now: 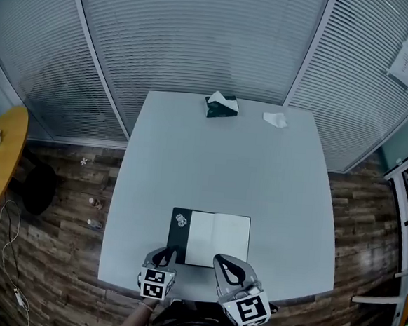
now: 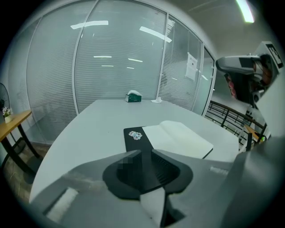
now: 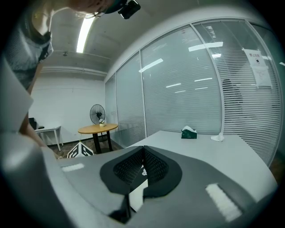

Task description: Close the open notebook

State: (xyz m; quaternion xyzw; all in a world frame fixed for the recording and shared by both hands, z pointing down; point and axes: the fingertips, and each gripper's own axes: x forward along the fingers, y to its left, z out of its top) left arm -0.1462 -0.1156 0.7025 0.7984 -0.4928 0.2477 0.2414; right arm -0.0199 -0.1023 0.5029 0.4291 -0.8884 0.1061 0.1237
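The open notebook (image 1: 215,239) lies flat near the front edge of the grey table (image 1: 225,167), white pages up, its black cover (image 1: 178,234) with a small sticker spread out to the left. My left gripper (image 1: 163,255) hovers just before the black cover's near edge. In the left gripper view its pads (image 2: 164,167) stand a little apart around the gripper's middle (image 2: 146,156), with nothing pressed between them and the notebook (image 2: 178,137) beyond. My right gripper (image 1: 227,265) hangs before the right page's near edge; in its own view (image 3: 143,153) the tips meet.
A green tissue box (image 1: 221,105) and a crumpled tissue (image 1: 275,119) sit at the table's far edge. Glass walls with blinds surround the table. A round yellow table (image 1: 0,157) stands at the left, with a fan (image 3: 96,113) beyond it.
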